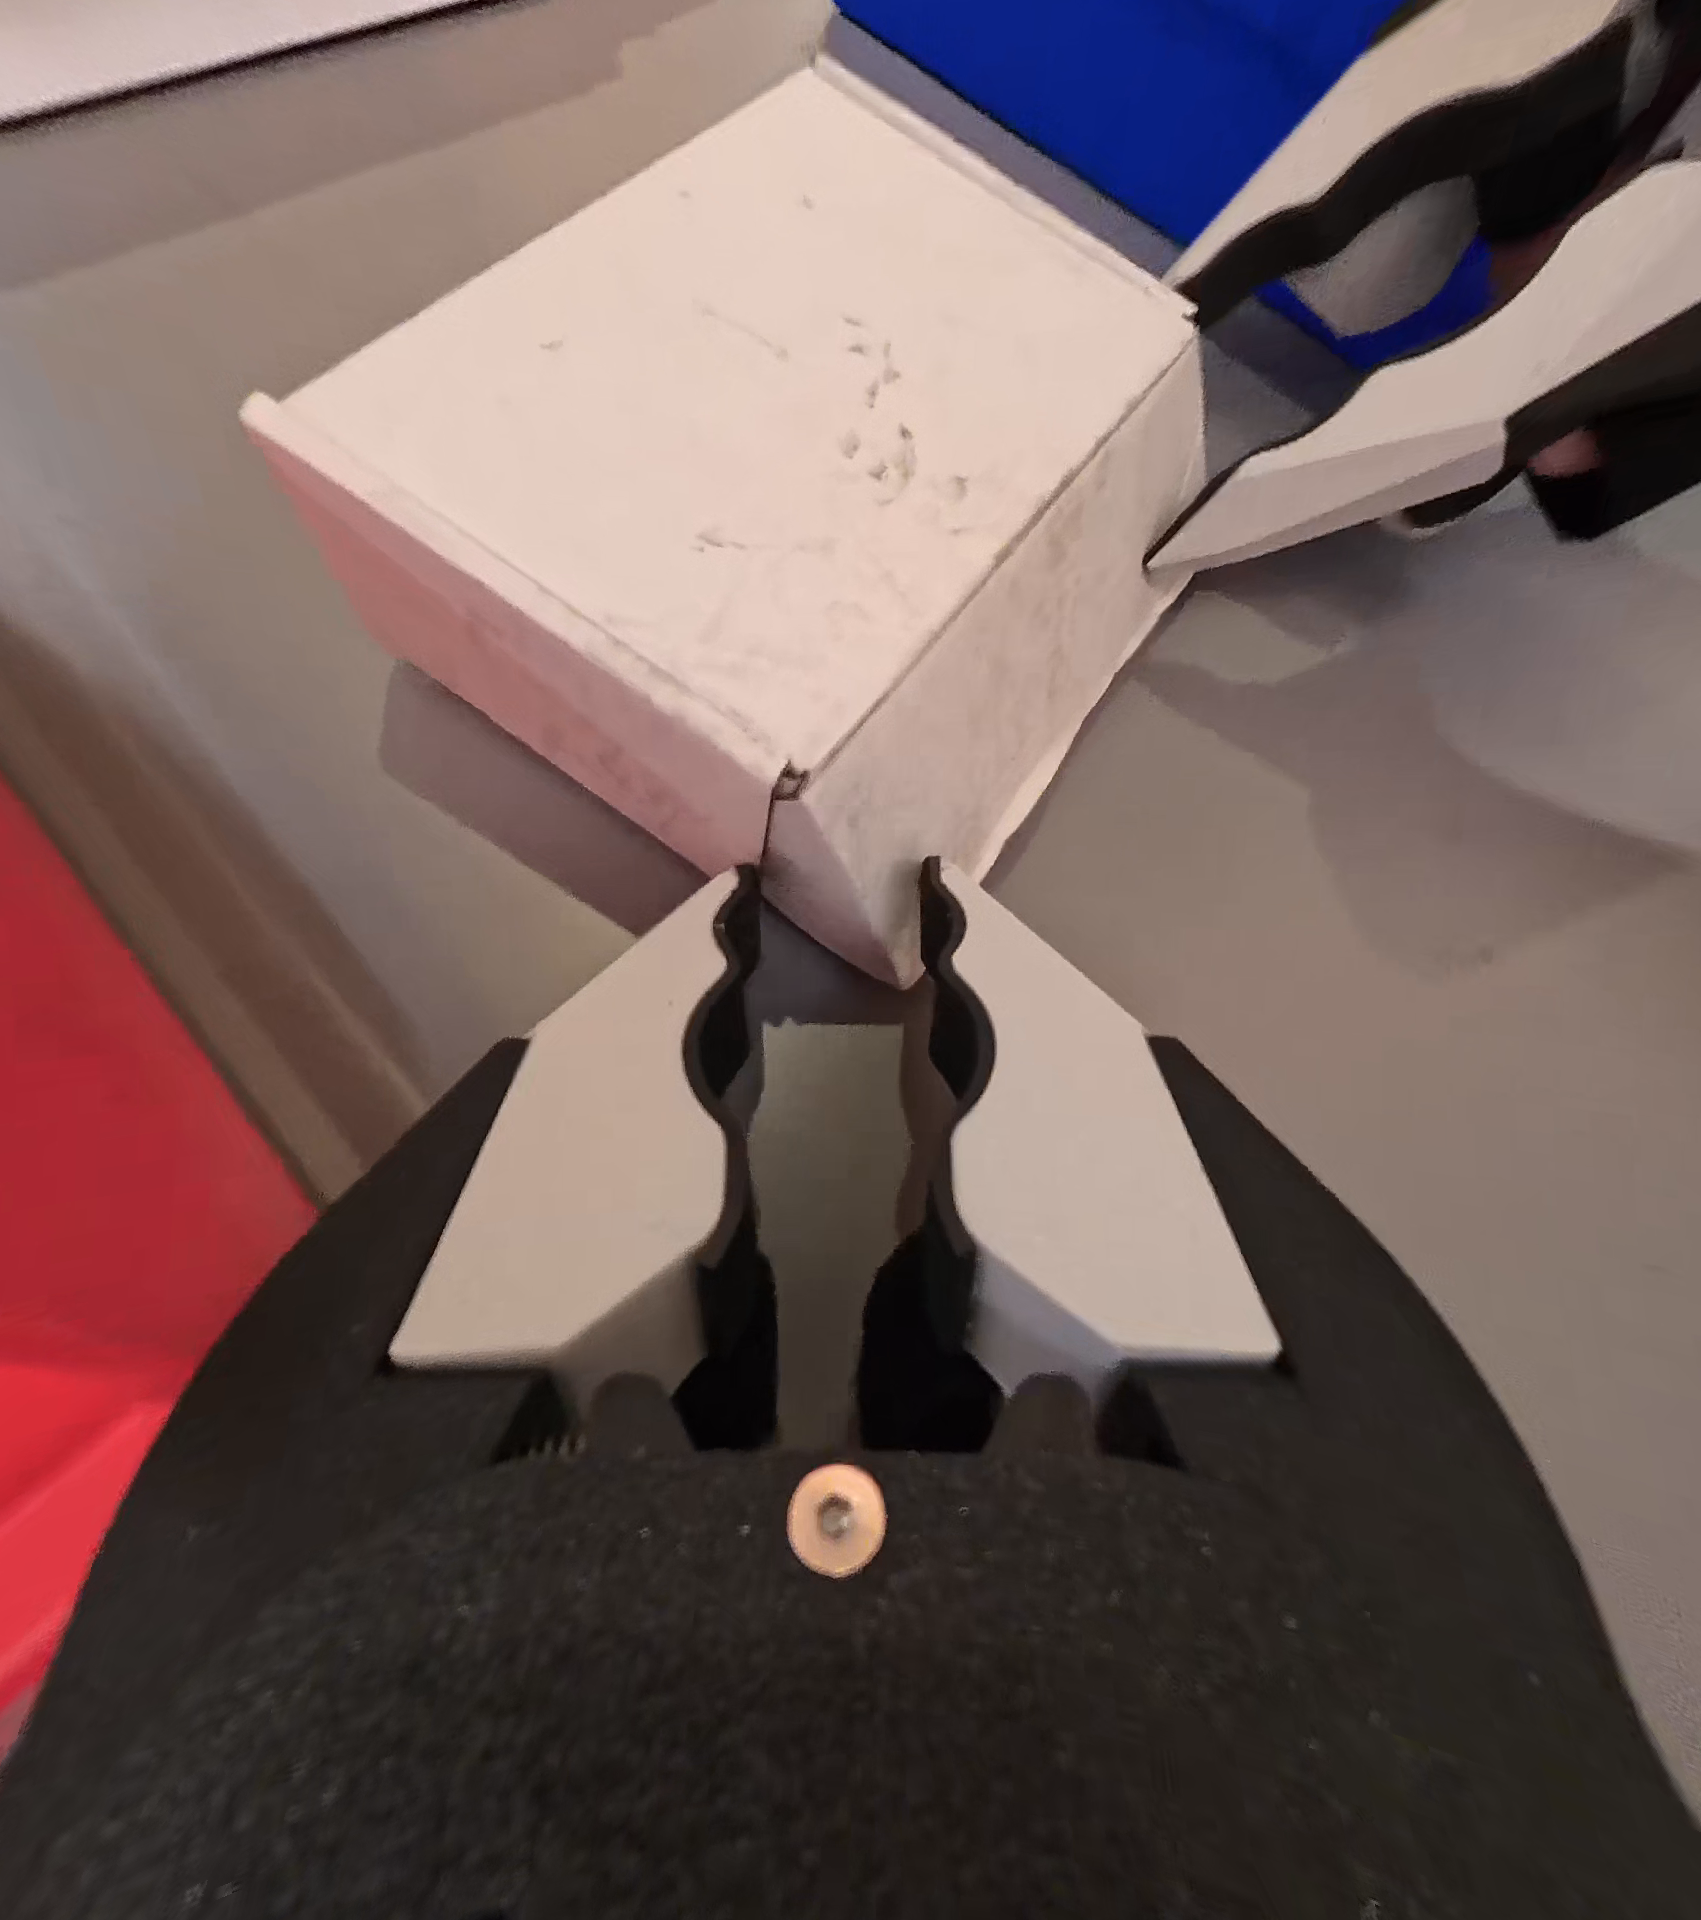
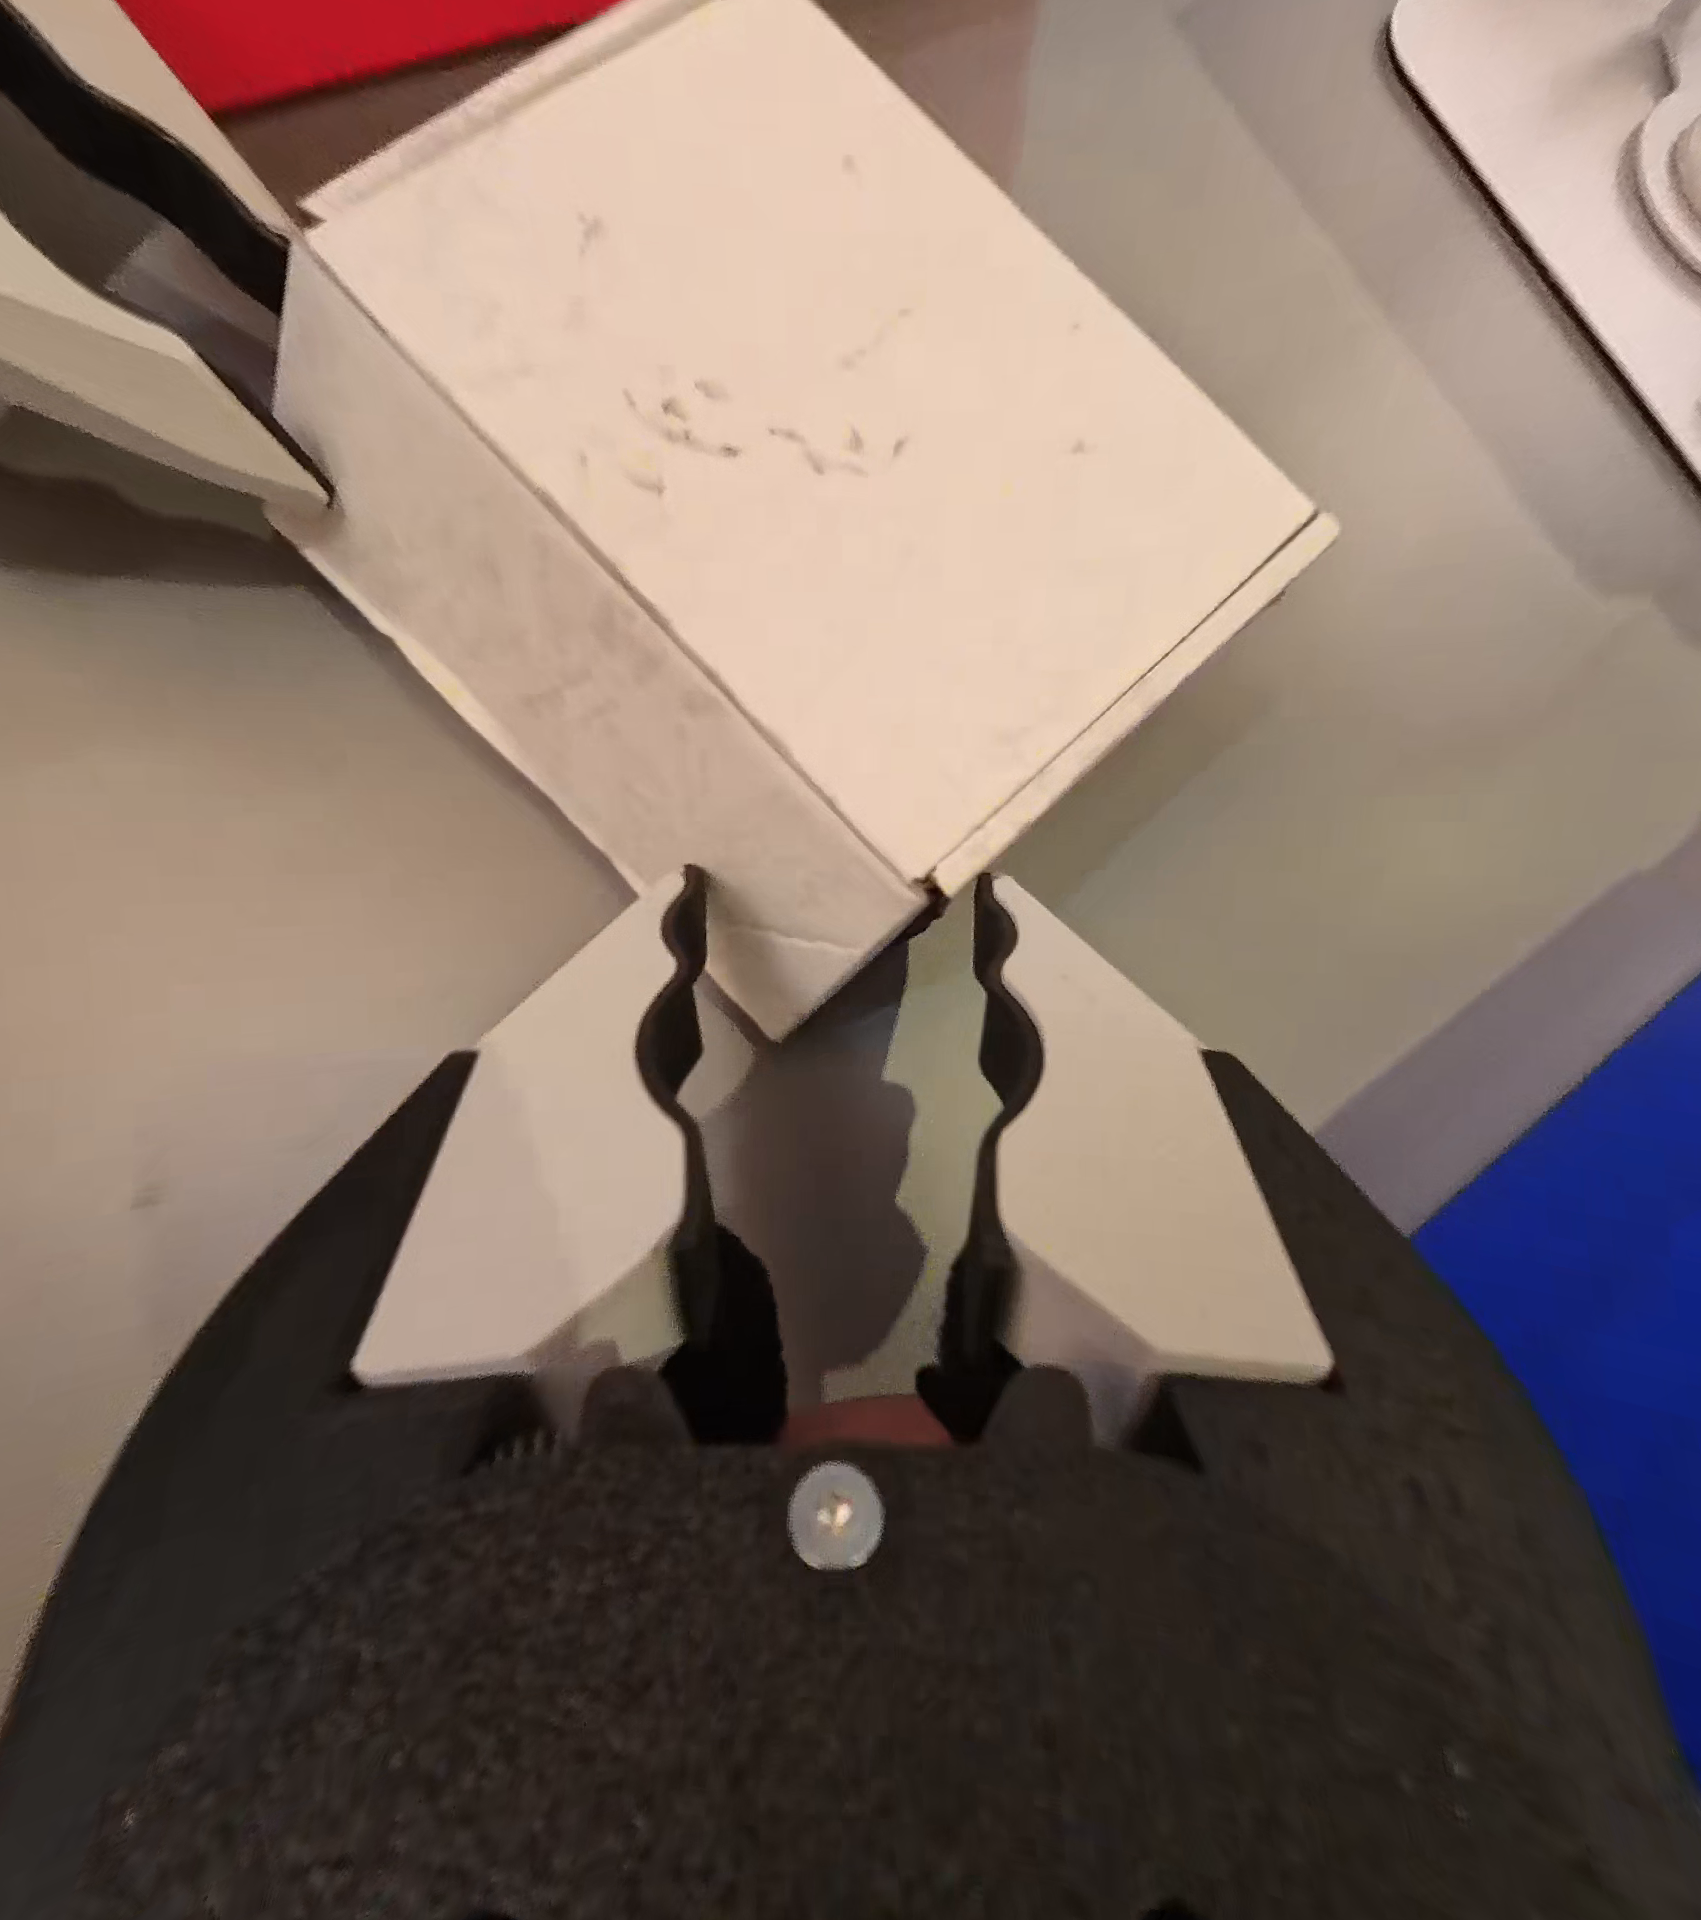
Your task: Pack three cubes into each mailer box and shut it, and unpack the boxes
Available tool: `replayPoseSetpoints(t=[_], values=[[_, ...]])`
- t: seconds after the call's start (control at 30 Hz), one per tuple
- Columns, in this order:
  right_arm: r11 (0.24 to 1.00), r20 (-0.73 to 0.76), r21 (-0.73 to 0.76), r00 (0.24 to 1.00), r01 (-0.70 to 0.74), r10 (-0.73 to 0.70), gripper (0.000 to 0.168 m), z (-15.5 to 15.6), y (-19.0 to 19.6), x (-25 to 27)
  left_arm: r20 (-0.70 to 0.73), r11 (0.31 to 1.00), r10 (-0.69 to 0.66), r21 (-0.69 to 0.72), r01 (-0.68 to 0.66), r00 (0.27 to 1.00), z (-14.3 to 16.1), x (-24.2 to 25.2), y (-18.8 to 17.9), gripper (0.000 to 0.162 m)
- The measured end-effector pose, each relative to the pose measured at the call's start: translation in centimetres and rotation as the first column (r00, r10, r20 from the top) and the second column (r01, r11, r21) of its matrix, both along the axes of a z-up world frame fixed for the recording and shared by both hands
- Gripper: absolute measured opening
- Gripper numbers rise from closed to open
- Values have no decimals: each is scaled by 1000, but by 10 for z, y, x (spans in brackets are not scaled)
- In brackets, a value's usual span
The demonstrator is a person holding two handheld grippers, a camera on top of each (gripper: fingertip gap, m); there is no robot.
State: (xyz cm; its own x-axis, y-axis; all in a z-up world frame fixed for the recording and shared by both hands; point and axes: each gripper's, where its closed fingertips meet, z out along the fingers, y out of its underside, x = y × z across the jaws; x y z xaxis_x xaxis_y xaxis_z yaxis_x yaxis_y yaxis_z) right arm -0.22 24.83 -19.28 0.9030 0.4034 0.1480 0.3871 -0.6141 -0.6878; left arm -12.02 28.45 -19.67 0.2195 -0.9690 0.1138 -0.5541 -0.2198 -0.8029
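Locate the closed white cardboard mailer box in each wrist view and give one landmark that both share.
Left wrist view: closed white cardboard mailer box at upper centre, one corner between the left gripper's fingers.
Right wrist view: box at upper centre, one corner between the right gripper's fingers.
Shared landmark: blue bin.

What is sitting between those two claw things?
A closed white box. The left gripper and the right gripper straddle opposite corners of it; both wrist views show this.

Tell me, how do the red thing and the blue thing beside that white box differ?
The red thing lies on the left gripper's side of the white box; the blue thing lies on the right gripper's side. Red shows as a broad flat face, blue as a block with a corner. Both rest on the grey table.
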Motion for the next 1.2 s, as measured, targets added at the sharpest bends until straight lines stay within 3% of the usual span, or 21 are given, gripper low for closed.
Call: replayPoseSetpoints(t=[0.2, 0.4, 0.5, 0.63, 0.73, 0.83, 0.9, 1.0, 1.07, 1.2], values=[[999, 108, 42, 994, 28, -32, 41, -2, 12, 2, -77, 978, 68, 200, -51, 995, -5, -2, 15, 21], [999, 101, -23, 995, 30, -27, 40, 2, -12, -5, -74, 994, 4, 107, 4, 997, -3, -6, -2, 22], [998, 131, -65, 991, 2, 6, 43, 0, -42, -15, -74, 995, -63, 68, 68, 995, 0, -14, -25, 23], [994, 40, -105, 999, -26, 31, 47, -1, -86, -35, -79, 980, -189, 52, 193, 979, 3, -31, -63, 26], [988, 32, -143, 998, -57, 62, 89, 3, -112, -37, -115, 968, -217, 99, 229, 969, 4, -41, -68, 71], [990, 91, -122, 993, -65, 76, 113, 16, -106, -27, -113, 963, -235, 112, 247, 966, 5, -34, -60, 111], [988, 162, -122, 980, -95, 115, 127, 15, -89, -21, -117, 963, -250, 76, 259, 961, 3, -23, -53, 127], [968, 277, -229, 946, -105, 169, 132, 1, -67, -7, -111, 949, -308, 29, 313, 945, -5, -11, -52, 125], [948, 169, -298, 972, -110, 165, 133, -13, -62, -13, -81, 943, -331, 20, 333, 940, -7, -6, -53, 113], [962, -75, -232, 989, -144, 130, 128, -21, -50, -28, -23, 947, -322, 10, 322, 946, -3, 0, -54, 95]])
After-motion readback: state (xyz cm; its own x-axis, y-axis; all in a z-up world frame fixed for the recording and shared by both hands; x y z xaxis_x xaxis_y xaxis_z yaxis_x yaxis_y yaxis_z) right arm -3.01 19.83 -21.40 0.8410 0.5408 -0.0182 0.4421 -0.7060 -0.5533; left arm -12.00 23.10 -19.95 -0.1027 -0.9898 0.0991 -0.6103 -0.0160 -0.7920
